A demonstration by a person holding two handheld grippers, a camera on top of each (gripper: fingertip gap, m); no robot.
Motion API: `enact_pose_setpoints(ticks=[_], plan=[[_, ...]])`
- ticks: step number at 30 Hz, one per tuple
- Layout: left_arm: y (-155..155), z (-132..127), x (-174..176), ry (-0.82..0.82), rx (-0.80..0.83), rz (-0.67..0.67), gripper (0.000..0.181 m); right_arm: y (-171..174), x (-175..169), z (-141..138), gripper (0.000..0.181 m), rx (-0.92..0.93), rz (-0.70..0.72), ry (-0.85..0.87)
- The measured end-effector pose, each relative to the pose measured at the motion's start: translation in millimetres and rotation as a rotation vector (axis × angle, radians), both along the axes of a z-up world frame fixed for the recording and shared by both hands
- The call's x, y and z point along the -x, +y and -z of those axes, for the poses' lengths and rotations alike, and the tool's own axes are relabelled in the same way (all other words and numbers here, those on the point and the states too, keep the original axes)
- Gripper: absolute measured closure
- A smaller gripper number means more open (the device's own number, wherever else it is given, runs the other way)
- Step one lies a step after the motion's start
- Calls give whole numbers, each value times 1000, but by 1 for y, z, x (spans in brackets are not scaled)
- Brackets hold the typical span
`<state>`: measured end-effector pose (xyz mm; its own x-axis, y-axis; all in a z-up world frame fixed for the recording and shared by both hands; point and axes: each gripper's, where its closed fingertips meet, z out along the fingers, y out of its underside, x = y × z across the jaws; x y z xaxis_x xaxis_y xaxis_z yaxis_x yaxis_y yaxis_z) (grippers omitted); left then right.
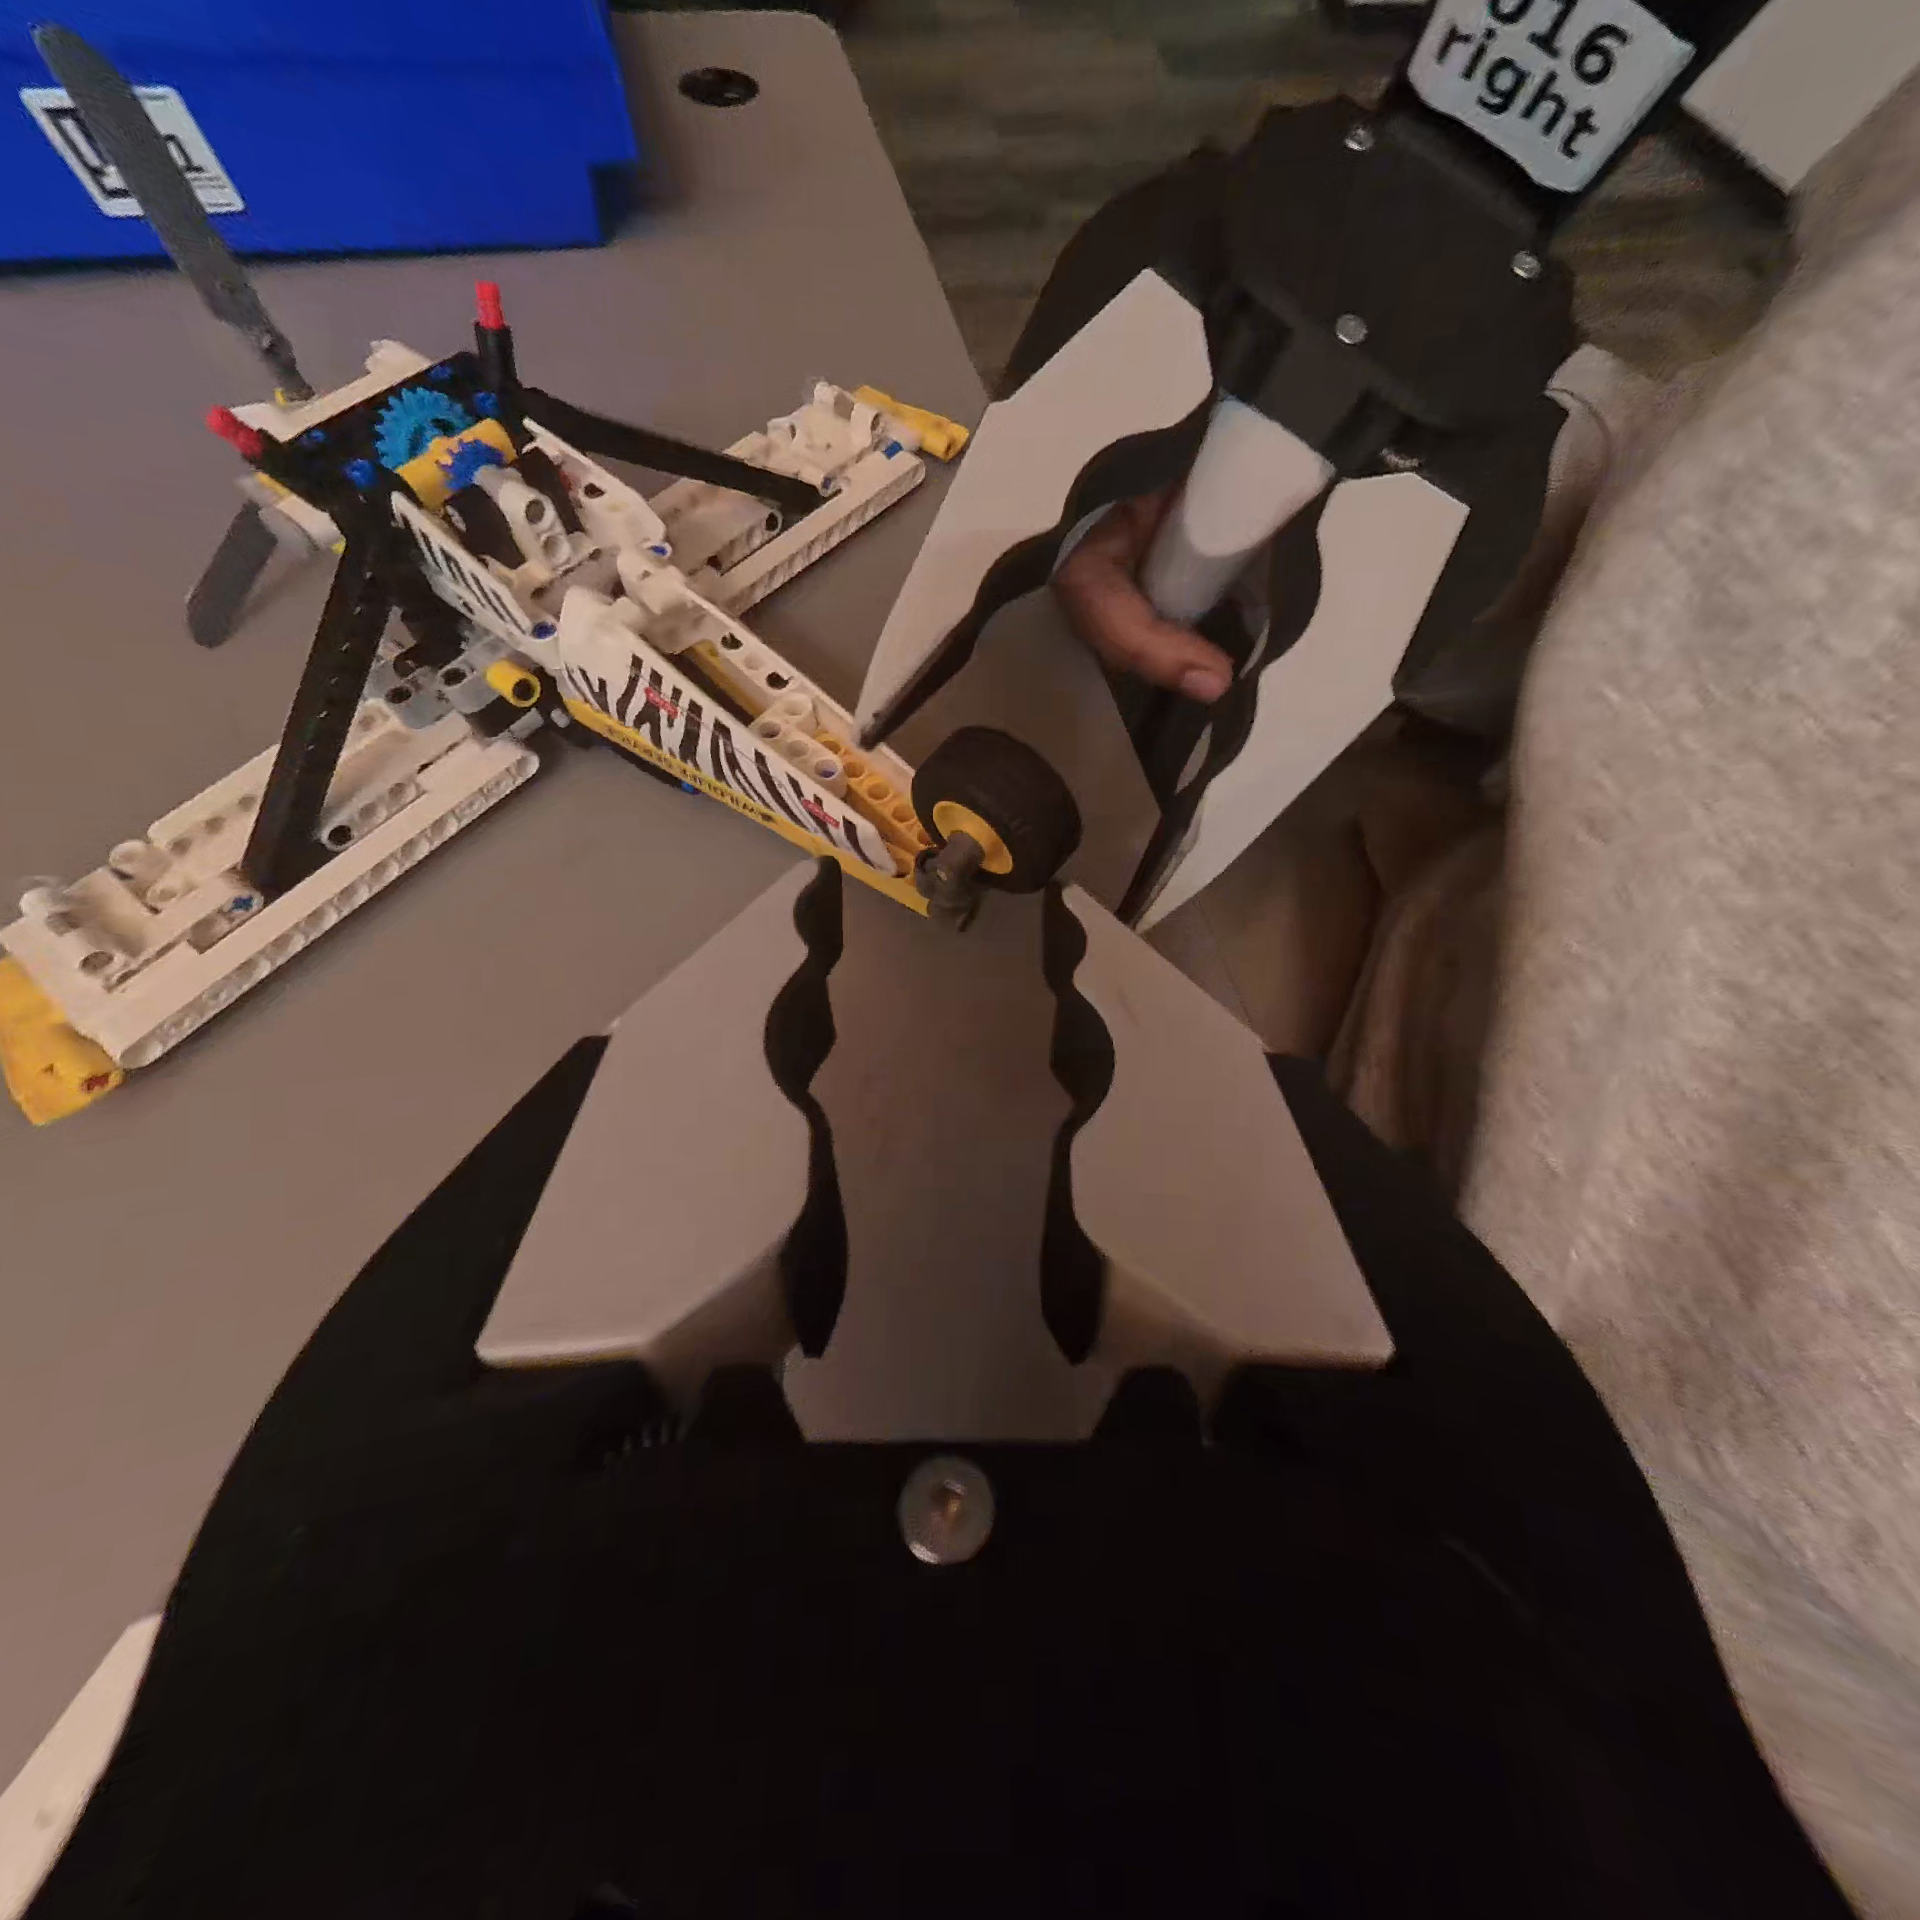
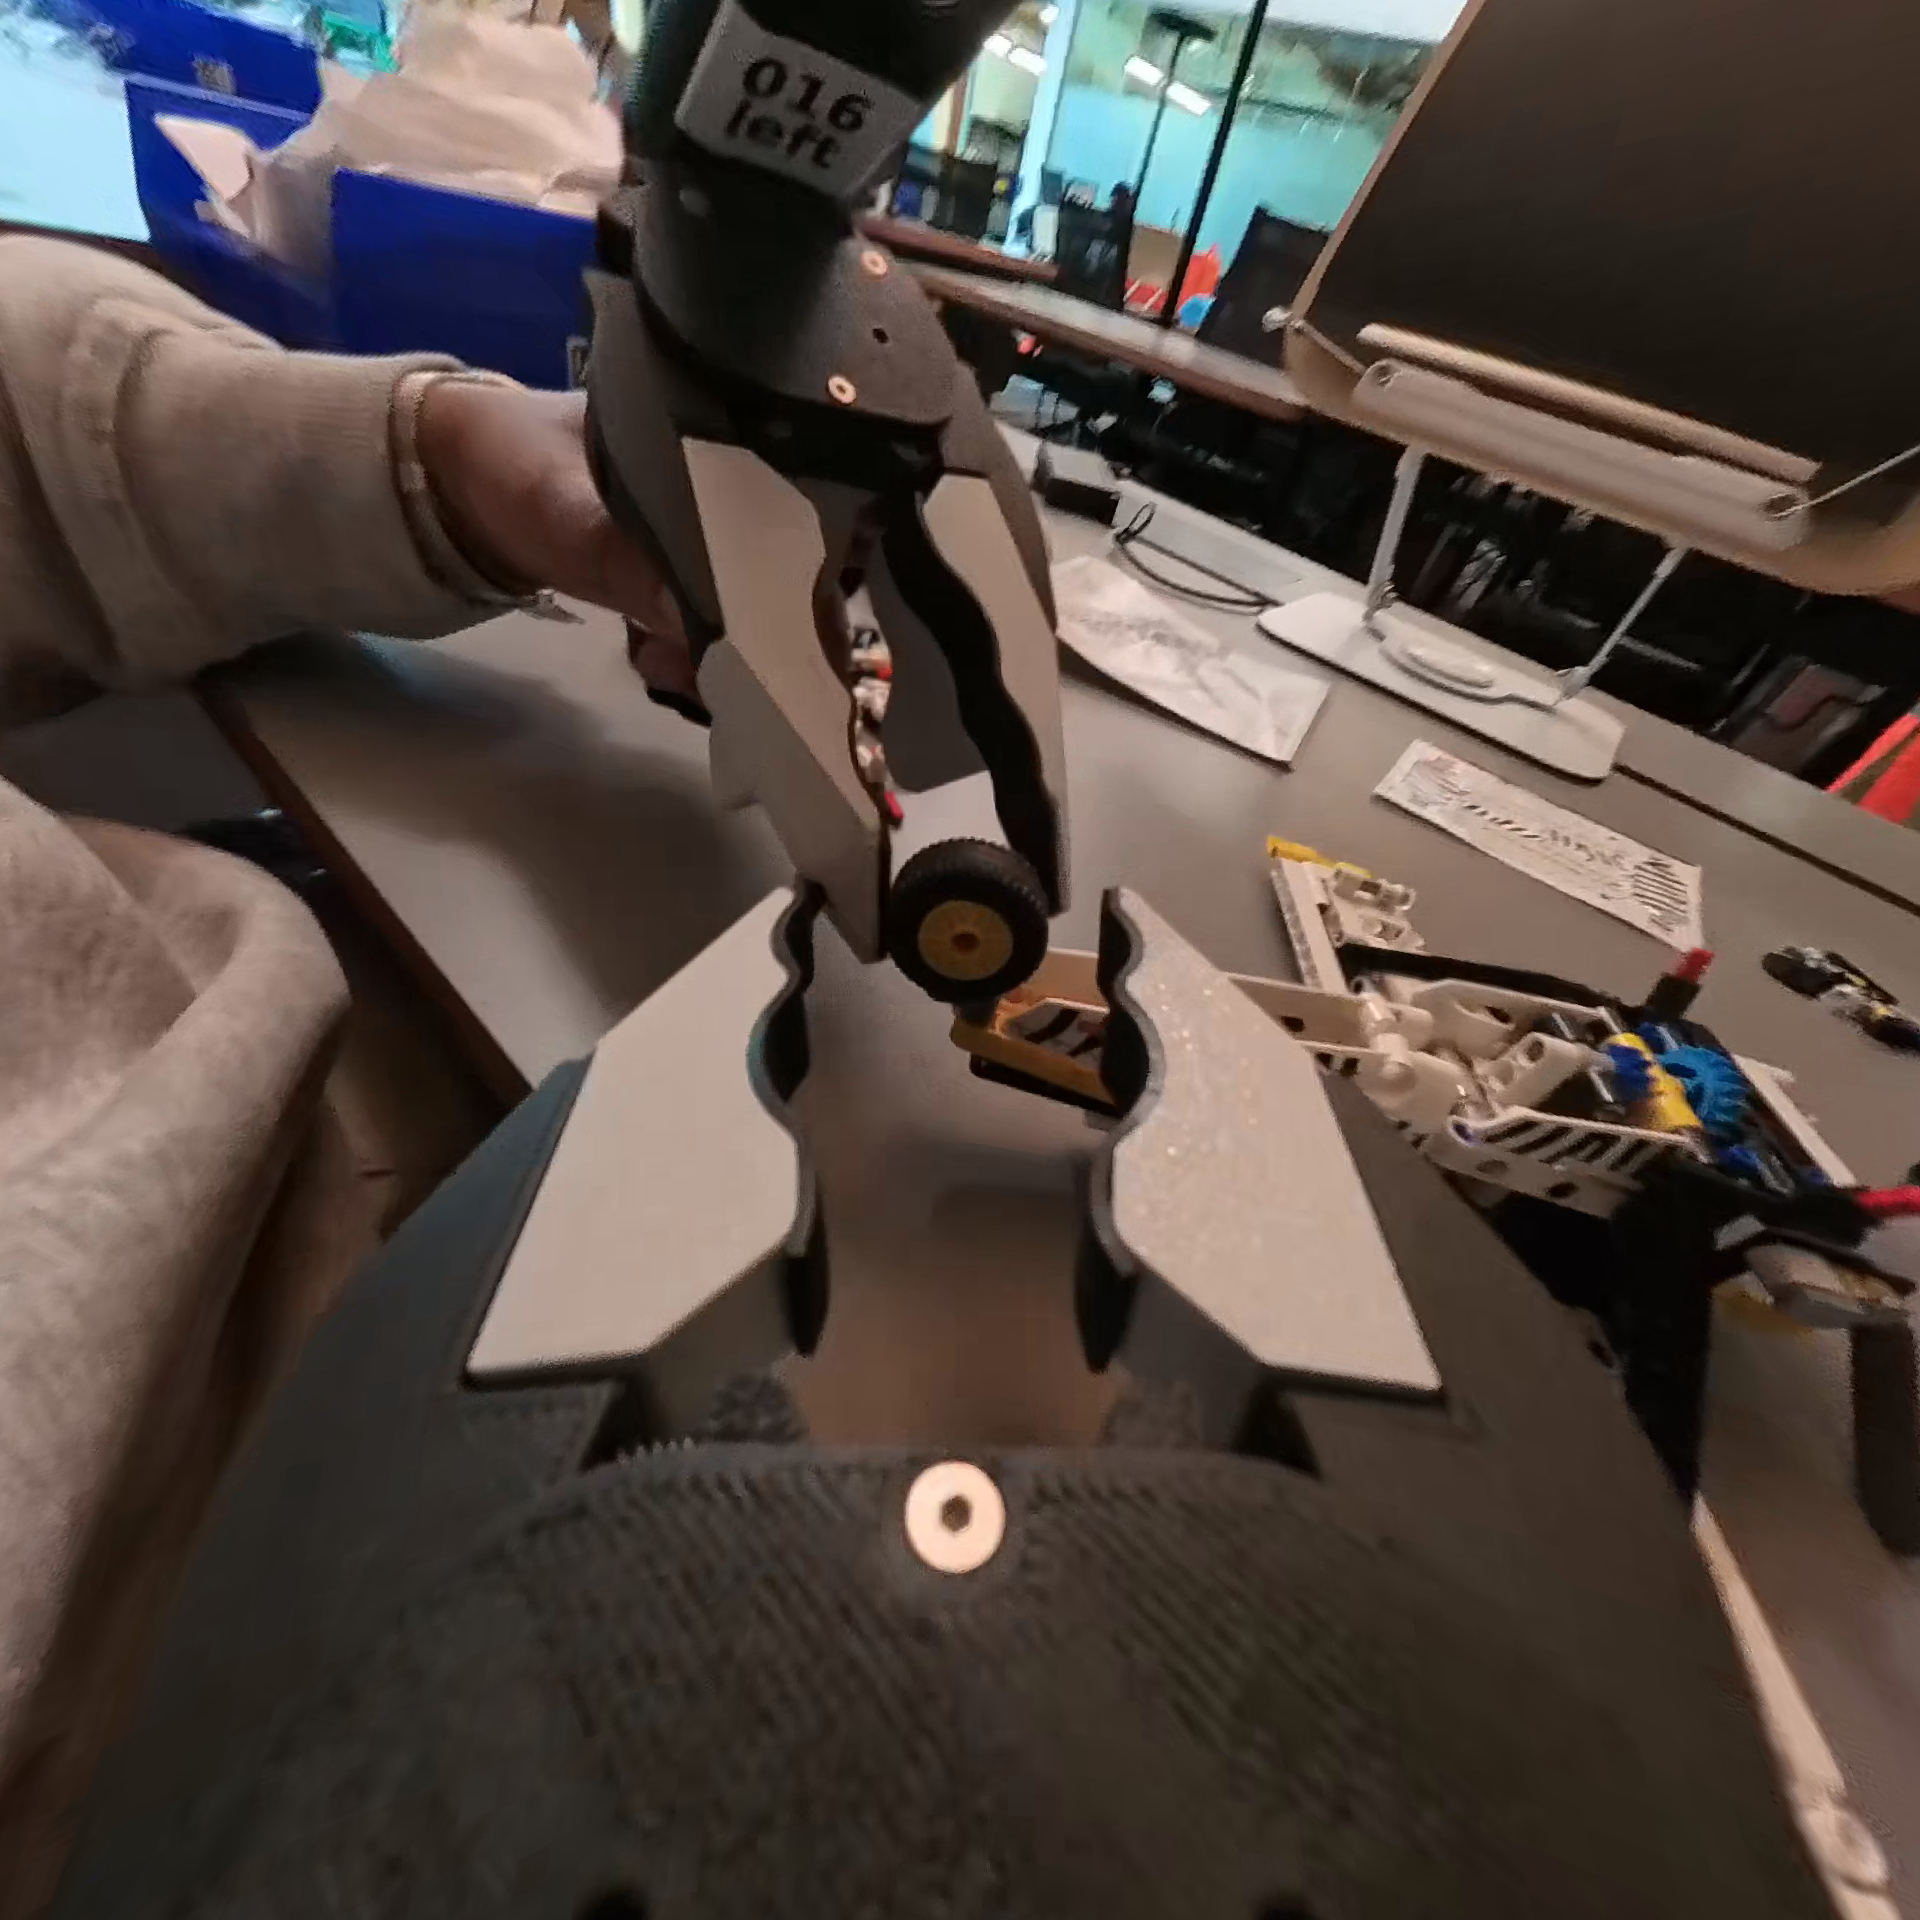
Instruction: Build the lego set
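A white, yellow and black Lego plane (image 1: 582,623) with zebra-striped panels lies on the grey table (image 1: 416,1195), its tail at the table's edge. A small black wheel with a yellow hub (image 1: 1003,810) sits at the tail end. My left gripper (image 1: 940,883) holds the wheel between its fingertips; in the right wrist view it (image 2: 961,914) comes down from above onto the wheel (image 2: 966,925). My right gripper (image 2: 956,899) is open and empty, with the yellow tail (image 2: 1039,1049) by its right finger. In the left wrist view the right gripper (image 1: 1000,823) straddles the tail.
Blue bins (image 1: 312,125) stand at the table's back. A printed sheet (image 2: 1538,842), a plastic bag (image 2: 1184,655), small loose parts (image 2: 1839,987) and a monitor stand (image 2: 1455,665) lie beyond the plane. A grey sleeve (image 2: 208,468) and lap lie off the table edge. Both grippers' tips are close together, under 4 cm apart.
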<state>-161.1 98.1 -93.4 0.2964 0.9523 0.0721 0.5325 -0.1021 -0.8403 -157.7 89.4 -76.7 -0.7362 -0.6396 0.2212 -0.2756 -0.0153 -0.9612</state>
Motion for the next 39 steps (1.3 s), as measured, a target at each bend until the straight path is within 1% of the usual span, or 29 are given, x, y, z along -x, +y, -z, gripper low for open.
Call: enact_pose_setpoints(ticks=[2,5,9,11,12,13,15,17,20,22,25,34,39], plan=[[2,-2,0,24,-39,31,148,1,0,1,134,-27,-42,32],[13,-3,1,53,-53,99,160,4,-1,5,138,-66,-113,99],[22,-1,8,77,-16,166,161,12,3,9,142,-77,-183,176],[27,-1,11,84,-35,196,163,16,8,8,144,-81,-207,162],[27,-1,13,87,-43,202,171,18,11,7,147,-80,-215,140],[26,0,14,87,-44,206,175,20,14,5,150,-82,-223,110],[26,2,15,71,-61,211,173,23,18,4,150,-110,-235,49],[26,1,18,76,-64,211,172,24,20,4,150,-121,-234,11],[29,-4,21,104,-77,209,167,25,20,4,150,-101,-226,3],[29,-5,22,101,-92,215,169,25,20,3,150,-92,-222,3],[31,-9,21,120,-114,225,177,26,21,3,150,-95,-224,1],[30,-11,21,120,-161,226,178,27,21,3,150,-116,-232,-12],[26,-12,21,109,-205,205,178,23,20,3,151,-151,-205,-46]])
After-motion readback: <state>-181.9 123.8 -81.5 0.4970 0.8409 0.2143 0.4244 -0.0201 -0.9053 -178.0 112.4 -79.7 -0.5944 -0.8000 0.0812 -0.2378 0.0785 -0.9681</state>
